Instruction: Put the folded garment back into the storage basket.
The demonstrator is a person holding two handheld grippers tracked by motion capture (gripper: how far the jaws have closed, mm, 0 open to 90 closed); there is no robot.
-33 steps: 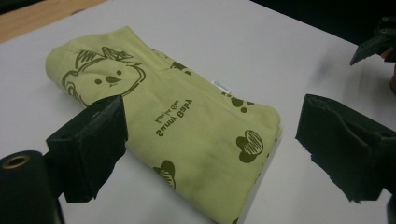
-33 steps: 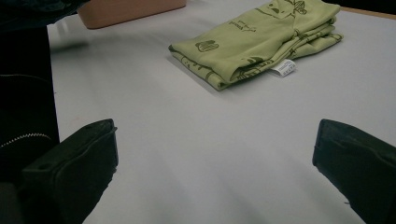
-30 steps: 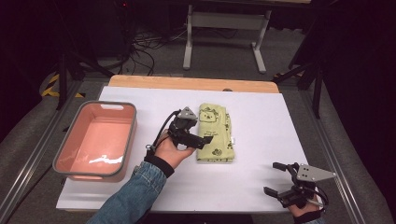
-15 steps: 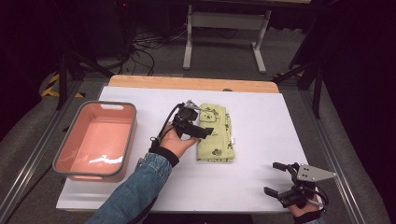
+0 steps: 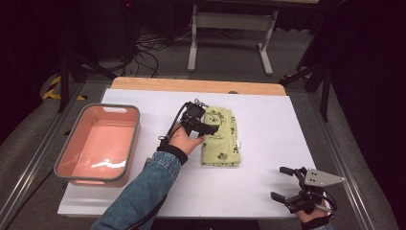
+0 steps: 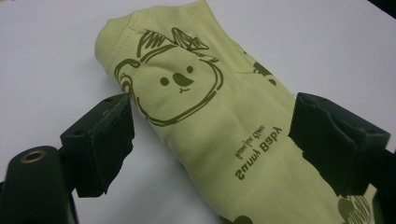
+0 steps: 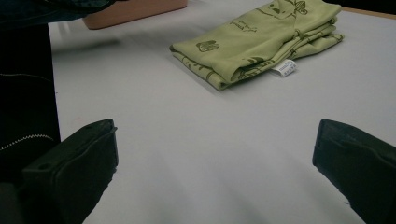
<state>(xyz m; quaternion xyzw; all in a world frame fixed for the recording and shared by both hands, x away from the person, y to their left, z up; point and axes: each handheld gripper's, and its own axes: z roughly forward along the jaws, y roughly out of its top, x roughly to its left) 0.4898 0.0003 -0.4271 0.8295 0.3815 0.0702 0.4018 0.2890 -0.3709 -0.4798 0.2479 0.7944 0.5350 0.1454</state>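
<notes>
Two black two-jaw grippers work over a smooth white table [image 5: 268, 143]. Near its middle lies a folded pale green garment [image 5: 221, 139], soft cotton printed with dark olive line drawings; the left gripper view shows a bear face [image 6: 175, 86] and lettering on it. The fabric forms a neat rectangle with layered folded edges and a small white care label [image 7: 285, 68] at one side. The left gripper [image 5: 207, 128] hovers at the garment's left edge; its foam-padded jaws have just been closing a little yet stand apart, straddling the cloth without pressing it. The right gripper [image 5: 286, 183] rests near the table's front right corner, well apart from the garment, jaws wide apart on nothing. At the left sits a rounded pink plastic tub [image 5: 72, 163] with a grey rim.
</notes>
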